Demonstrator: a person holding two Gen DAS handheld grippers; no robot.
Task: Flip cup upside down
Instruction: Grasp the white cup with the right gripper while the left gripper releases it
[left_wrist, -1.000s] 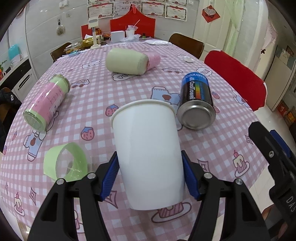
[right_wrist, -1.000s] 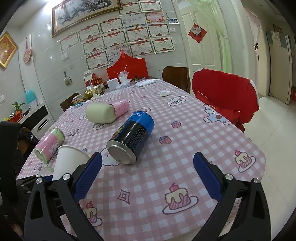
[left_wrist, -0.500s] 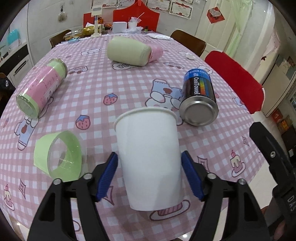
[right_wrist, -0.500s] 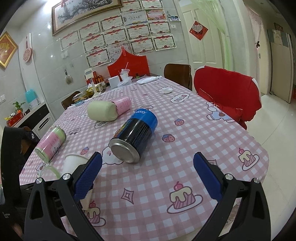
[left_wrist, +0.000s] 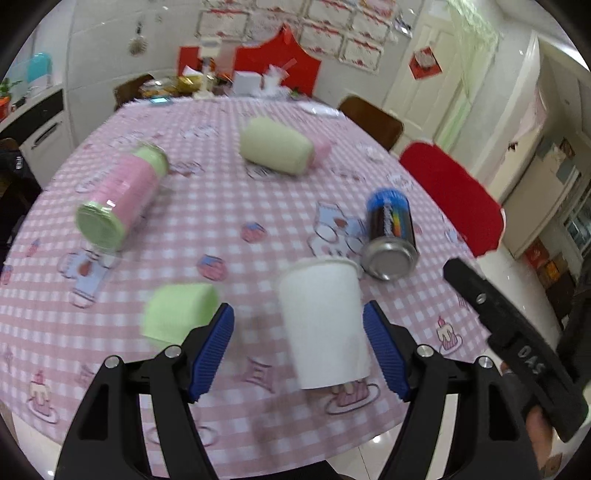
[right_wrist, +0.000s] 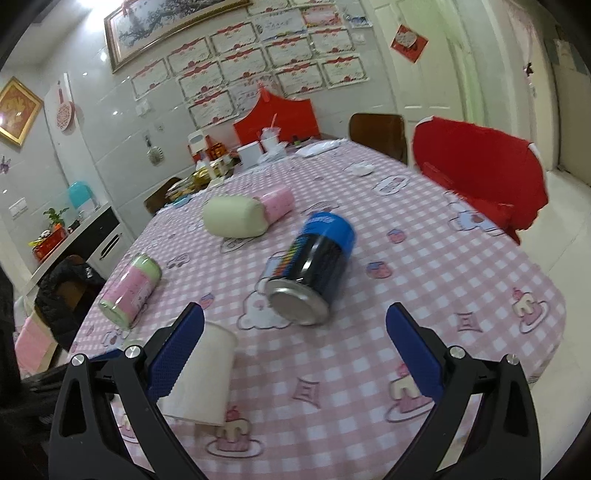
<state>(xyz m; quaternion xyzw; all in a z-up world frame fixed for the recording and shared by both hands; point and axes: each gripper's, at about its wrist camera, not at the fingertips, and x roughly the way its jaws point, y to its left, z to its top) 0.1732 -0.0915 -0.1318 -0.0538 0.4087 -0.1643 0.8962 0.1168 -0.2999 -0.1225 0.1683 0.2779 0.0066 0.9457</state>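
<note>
A white paper cup (left_wrist: 325, 321) lies on its side on the pink checked tablecloth (left_wrist: 221, 206), rim pointing away from me. My left gripper (left_wrist: 299, 350) is open around it; the cup rests near the right blue pad (left_wrist: 384, 354), with a gap to the left one. The cup also shows in the right wrist view (right_wrist: 203, 376), low left, partly behind the left fingertip (right_wrist: 173, 354). My right gripper (right_wrist: 295, 362) is open and empty above the near table edge.
A black and blue can (left_wrist: 391, 236) lies just beyond the cup. A clear green cup (left_wrist: 177, 314) lies left of it. A pink and green jar (left_wrist: 122, 199) and a green and pink roll (left_wrist: 277, 149) lie farther off. A red chair (left_wrist: 454, 192) stands right.
My left gripper has opened and let go of the cup, which has gone from held to lying on the table. The left gripper has pulled back and tilted up. The right gripper has shifted slightly.
</note>
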